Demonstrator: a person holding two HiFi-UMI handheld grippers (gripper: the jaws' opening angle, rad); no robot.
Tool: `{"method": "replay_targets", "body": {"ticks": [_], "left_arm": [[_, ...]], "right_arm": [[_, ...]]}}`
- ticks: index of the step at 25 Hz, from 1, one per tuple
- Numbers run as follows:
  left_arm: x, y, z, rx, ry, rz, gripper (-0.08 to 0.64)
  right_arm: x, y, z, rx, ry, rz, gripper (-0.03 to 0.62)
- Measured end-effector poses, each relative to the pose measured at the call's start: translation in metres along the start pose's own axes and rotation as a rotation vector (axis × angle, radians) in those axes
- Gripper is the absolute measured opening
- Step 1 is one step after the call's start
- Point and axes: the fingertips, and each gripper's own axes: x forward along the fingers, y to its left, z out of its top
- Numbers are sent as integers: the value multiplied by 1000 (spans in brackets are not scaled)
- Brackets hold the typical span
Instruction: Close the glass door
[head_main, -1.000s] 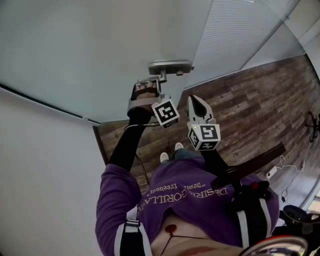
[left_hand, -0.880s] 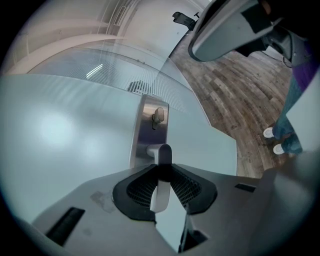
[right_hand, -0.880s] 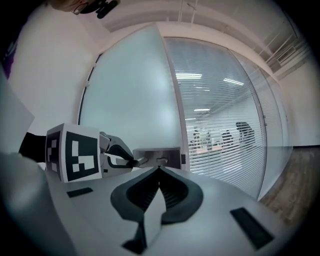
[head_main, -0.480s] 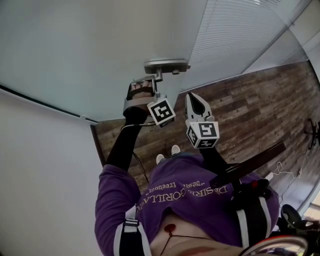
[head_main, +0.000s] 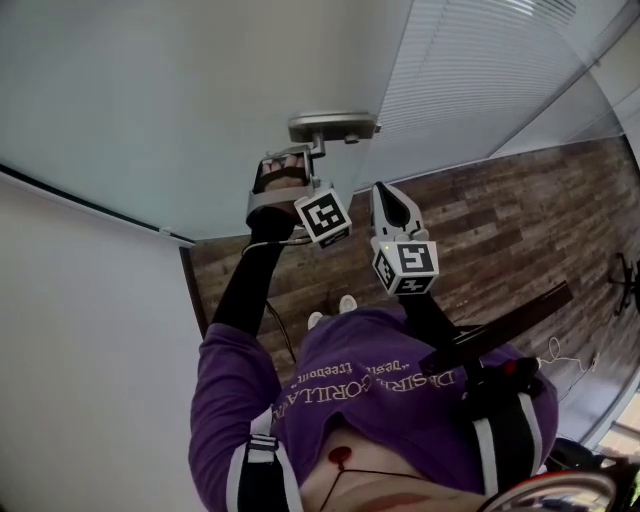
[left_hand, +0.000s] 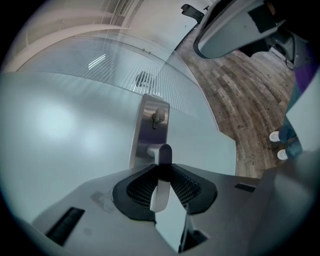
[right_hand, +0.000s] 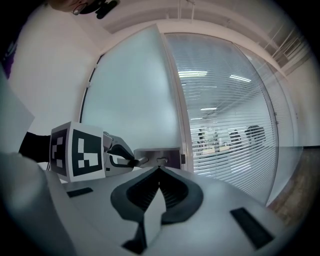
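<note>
Ahead of the left tongs (head_main: 308, 160) and the right tongs (head_main: 388, 200) stands the glass door (head_main: 170, 100), frosted and filling most of the head view. The slatted glass partition (head_main: 480, 70) runs alongside the door's edge, ahead and to the right of the right tongs. The wood-plank floor (head_main: 490, 220) lies below both.

The steel lock plate (left_hand: 149, 125) sits on the door straight ahead of the left tongs, near the door's edge. The lever handle (left_hand: 161, 157) juts from the plate back toward the left tongs, whose pads are clamped on it from both sides.

The right tongs hang just right of the left tongs, apart from door and handle. Their jaws are pressed together with nothing between them.
</note>
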Motion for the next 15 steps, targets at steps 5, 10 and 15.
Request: {"method": "replay_targets", "body": {"ticks": [5,10,15], "left_arm": [[9,10,5,6,17,7,91],[14,14,9,-22,26,5,91],[17,14,10,-31,46,-5,91]], "right_arm": [[5,-8,0,1,6,10,-11],[4,-15,3,-1,3,16,-11],[0,-22,4,-3,2,17,-11]]}}
